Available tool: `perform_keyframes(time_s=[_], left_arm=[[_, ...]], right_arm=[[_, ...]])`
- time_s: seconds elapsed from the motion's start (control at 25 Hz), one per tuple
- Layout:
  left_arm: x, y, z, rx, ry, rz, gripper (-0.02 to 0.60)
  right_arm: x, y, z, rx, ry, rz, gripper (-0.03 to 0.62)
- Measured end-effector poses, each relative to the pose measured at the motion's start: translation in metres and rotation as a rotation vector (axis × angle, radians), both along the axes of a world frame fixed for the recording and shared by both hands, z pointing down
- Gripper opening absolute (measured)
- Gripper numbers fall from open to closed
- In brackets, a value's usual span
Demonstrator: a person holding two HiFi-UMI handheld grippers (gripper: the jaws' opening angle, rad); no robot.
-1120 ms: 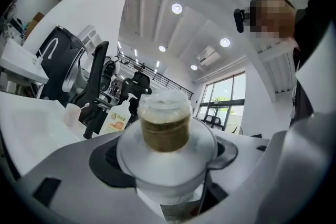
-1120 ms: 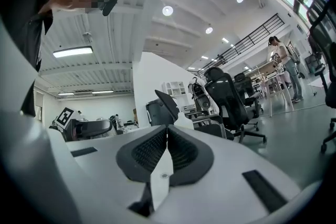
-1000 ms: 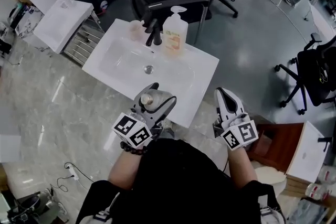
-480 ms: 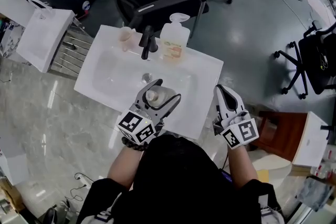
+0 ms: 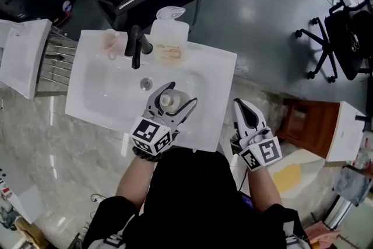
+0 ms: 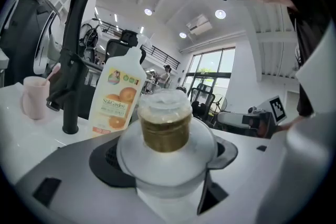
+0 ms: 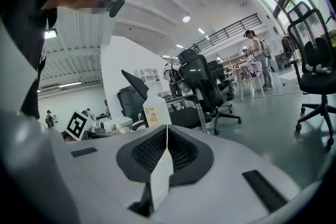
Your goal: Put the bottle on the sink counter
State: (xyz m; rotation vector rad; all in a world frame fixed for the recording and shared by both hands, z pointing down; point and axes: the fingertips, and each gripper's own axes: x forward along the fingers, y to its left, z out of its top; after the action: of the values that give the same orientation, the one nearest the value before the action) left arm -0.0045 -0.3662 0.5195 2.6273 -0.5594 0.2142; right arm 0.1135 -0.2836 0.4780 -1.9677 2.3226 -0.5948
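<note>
Left gripper [image 5: 179, 95] has advanced over the sink [image 5: 224, 67], clamped on the bottle [image 5: 167, 101]; right gripper [image 5: 239, 102] hangs back, closed

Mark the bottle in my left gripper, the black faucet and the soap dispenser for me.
bottle [image 5: 168, 100]: head view, on top of its cap.
black faucet [image 5: 134, 51]: head view, on its spout.
soap dispenser [image 5: 169, 38]: head view, on its body below the pump.

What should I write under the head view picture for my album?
Left tongs grip a small capped bottle over the white sink, while the right tongs are shut beside it.
</note>
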Motion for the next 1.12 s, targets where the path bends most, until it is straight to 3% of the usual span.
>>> perform_keyframes(time_s=[0.68, 0.92, 1.12], left_arm=[[0.083, -0.031, 0.059, 0.006, -0.136, 0.032, 0.356], [0.106, -0.052, 0.07, 0.034, -0.172, 0.011, 0.356], [0.117, -0.061, 0.083, 0.083, -0.247, 0.01, 0.356]], right_arm=[[0.05, 0.004, 0.034, -0.08, -0.026, 0.052, 0.031], [0.064, 0.004, 0.04, -0.103, -0.036, 0.066, 0.031], [0.07, 0.001, 0.045, -0.117, -0.065, 0.072, 0.031]])
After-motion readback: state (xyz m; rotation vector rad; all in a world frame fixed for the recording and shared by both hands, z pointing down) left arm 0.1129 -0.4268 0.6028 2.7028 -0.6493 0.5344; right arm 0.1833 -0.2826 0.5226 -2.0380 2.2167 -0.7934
